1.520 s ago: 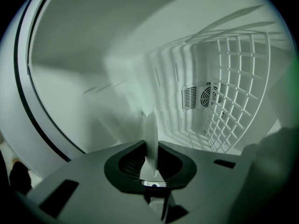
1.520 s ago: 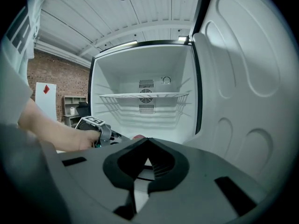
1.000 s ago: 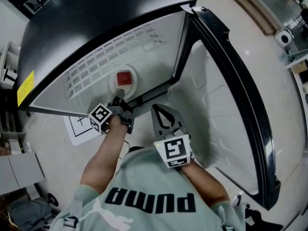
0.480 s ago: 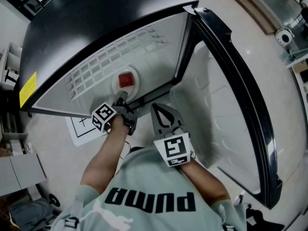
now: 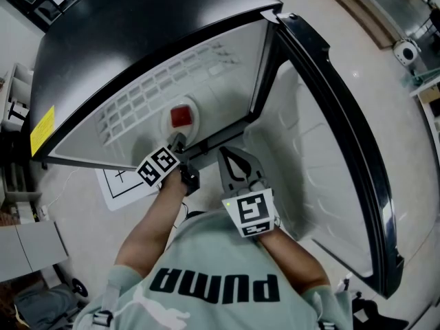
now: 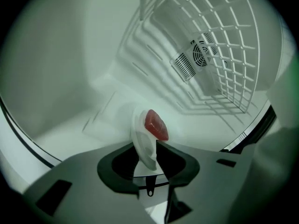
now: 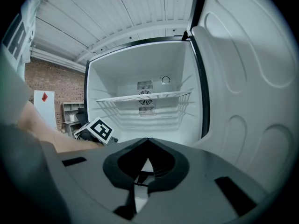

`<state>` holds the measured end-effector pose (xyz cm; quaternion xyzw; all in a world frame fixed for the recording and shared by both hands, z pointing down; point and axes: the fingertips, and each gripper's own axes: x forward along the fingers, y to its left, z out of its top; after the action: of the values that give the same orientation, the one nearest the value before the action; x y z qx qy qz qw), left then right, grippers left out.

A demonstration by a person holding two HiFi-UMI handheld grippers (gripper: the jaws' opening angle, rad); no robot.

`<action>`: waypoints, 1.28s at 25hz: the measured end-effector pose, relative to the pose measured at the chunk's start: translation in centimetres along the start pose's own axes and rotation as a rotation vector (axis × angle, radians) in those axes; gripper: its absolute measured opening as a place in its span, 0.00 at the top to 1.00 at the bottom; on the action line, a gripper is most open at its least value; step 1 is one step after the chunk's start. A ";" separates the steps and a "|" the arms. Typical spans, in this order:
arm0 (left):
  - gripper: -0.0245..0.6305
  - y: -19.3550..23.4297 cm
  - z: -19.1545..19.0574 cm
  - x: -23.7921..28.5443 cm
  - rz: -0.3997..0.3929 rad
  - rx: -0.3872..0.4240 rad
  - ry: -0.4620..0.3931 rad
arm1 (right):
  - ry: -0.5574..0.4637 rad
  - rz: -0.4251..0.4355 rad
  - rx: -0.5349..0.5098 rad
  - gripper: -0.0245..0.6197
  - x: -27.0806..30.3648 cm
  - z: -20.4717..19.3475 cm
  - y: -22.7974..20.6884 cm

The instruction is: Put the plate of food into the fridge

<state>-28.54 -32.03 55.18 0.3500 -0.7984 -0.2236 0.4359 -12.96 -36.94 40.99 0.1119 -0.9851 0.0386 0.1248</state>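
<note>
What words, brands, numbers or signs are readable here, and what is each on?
"PUMA": big black letters on the person's shirt, upside down in the head view.
Yellow sticker on the fridge's side: too small to read.
Left marker cube, right marker cube: square black-and-white codes, no words.
White board by the brick wall: red diamond, no words.
</note>
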 end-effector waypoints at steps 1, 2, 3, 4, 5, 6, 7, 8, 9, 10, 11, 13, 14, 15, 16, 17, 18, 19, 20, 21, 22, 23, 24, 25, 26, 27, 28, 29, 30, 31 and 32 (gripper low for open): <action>0.80 0.0 0.1 0.0 0.008 0.025 -0.006 | -0.001 0.004 0.003 0.95 0.0 0.1 0.1; 0.77 0.0 0.2 -0.1 0.013 0.046 -0.009 | -0.002 0.007 0.006 0.95 0.0 0.2 0.1; 0.75 -0.1 0.2 -0.1 0.018 0.064 -0.009 | -0.002 0.009 0.007 0.95 0.0 0.2 0.2; 0.74 -0.1 0.2 -0.1 0.022 0.084 -0.007 | -0.001 0.009 0.007 0.95 0.0 0.2 0.2; 0.73 -0.1 0.2 -0.1 0.029 0.110 -0.005 | 0.001 0.009 0.008 0.95 0.0 0.1 0.2; 0.72 -0.1 0.2 -0.1 0.039 0.143 -0.005 | 0.001 0.010 0.008 0.95 -0.1 0.1 0.2; 0.70 0.0 0.2 -0.2 0.053 0.185 -0.006 | -0.001 0.010 0.007 0.95 -0.1 0.1 0.2; 0.69 0.1 0.3 -0.3 0.072 0.231 -0.006 | -0.004 0.010 0.003 0.95 -0.1 0.1 0.2; 0.68 0.1 0.3 -0.4 0.092 0.279 -0.005 | -0.005 0.010 0.000 0.95 -0.1 0.1 0.2; 0.66 0.2 0.4 -0.6 0.110 0.324 -0.004 | -0.006 0.011 -0.001 0.95 -0.2 0.1 0.2; 0.64 0.3 0.4 -0.6 0.125 0.363 -0.003 | -0.005 0.011 -0.001 0.95 -0.2 0.1 0.3; 0.62 0.8 0.3 -0.4 0.143 0.418 -0.003 | -0.006 0.013 0.001 0.95 -0.3 0.1 0.3; 0.61 1.0 0.3 -0.3 0.151 0.435 -0.006 | -0.006 0.014 0.001 0.95 -0.3 0.0 0.4; 0.60 1.2 0.3 -0.3 0.159 0.447 -0.011 | -0.006 0.016 0.000 0.95 -0.3 0.0 0.5; 0.58 1.3 0.4 -0.3 0.166 0.455 -0.017 | -0.006 0.018 -0.001 0.95 -0.3 0.0 0.5; 0.58 1.5 0.4 -0.3 0.172 0.459 -0.025 | -0.006 0.020 -0.002 0.95 -0.3 0.0 0.6; 0.57 1.5 0.5 -0.4 0.177 0.461 -0.031 | -0.007 0.022 -0.004 0.95 -0.3 0.1 0.7; 0.57 1.6 0.5 -0.4 0.182 0.462 -0.036 | -0.007 0.024 -0.006 0.95 -0.3 0.1 0.8; 0.57 1.6 0.5 -0.4 0.184 0.464 -0.040 | -0.006 0.025 -0.007 0.95 -0.3 0.1 0.8; 0.57 1.6 0.5 -0.4 0.184 0.465 -0.043 | -0.005 0.026 -0.008 0.95 -0.3 0.1 0.9; 0.57 1.7 0.5 -0.5 0.183 0.468 -0.047 | -0.005 0.027 -0.009 0.95 -0.3 0.1 1.0; 0.57 1.7 0.6 -0.5 0.183 0.472 -0.051 | -0.004 0.028 -0.010 0.95 -0.4 0.1 1.1; 0.57 1.7 0.6 -0.6 0.183 0.476 -0.057 | -0.003 0.028 -0.012 0.95 -0.4 0.1 1.1; 0.57 1.8 0.7 -0.8 0.183 0.479 -0.064 | -0.002 0.029 -0.012 0.95 -0.4 0.1 1.2; 0.57 1.8 0.8 -1.0 0.182 0.479 -0.072 | -0.002 0.028 -0.012 0.95 -0.3 0.1 1.2; 0.57 1.9 1.0 -1.2 0.179 0.475 -0.081 | -0.002 0.028 -0.013 0.95 -0.3 0.1 1.2; 0.57 1.9 1.1 -1.5 0.174 0.470 -0.091 | -0.002 0.028 -0.013 0.95 -0.3 0.1 1.3; 0.57 1.9 1.2 -1.8 0.165 0.467 -0.101 | -0.003 0.028 -0.014 0.95 -0.3 0.1 1.3; 0.57 1.7 1.3 -2.1 0.152 0.467 -0.110 | -0.005 0.028 -0.015 0.95 -0.3 0.2 1.4; 0.57 1.4 1.3 -2.4 0.134 0.469 -0.118 | -0.006 0.028 -0.014 0.95 -0.2 0.2 1.5; 0.57 1.1 1.3 -2.8 0.111 0.473 -0.125 | -0.008 0.029 -0.014 0.95 -0.2 0.3 1.7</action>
<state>-28.99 -29.16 53.68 0.3834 -0.8719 -0.0275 0.3034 -13.21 -35.30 40.58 0.0970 -0.9873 0.0328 0.1212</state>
